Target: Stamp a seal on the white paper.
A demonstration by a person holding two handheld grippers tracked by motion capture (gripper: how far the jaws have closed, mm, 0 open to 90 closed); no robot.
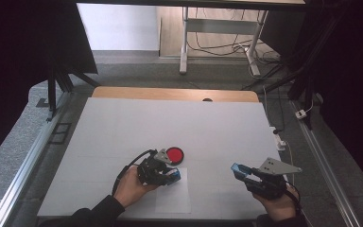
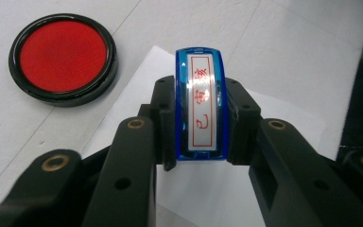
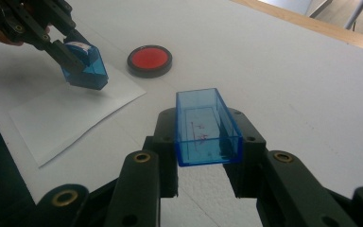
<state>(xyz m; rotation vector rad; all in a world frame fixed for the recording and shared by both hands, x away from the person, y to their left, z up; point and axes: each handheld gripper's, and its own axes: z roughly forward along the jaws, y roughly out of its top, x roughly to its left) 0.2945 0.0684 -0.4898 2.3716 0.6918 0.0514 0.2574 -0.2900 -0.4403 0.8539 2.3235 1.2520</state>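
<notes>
- The left tongs are clenched on a blue stamp; in the left gripper view the two black jaws press on its two long sides.
- The top of the stamp carries a white label with red characters inside a red frame.
- In the right gripper view the stamp hangs tilted over a white sheet of paper, very near to it; I cannot tell if it touches the paper.
- The paper lies flat on the white counter, near the person's edge.
- The right tongs are clenched on a clear blue cap, an open box of rectangular shape, with the jaws on its two long sides.
- The cap is held above the counter, well apart from the stamp, to the right of it in the high view.
- A round red ink pad in a black case lies on the counter just beyond the paper, near the left tongs.
- The ink pad is open and its red surface faces up.
</notes>
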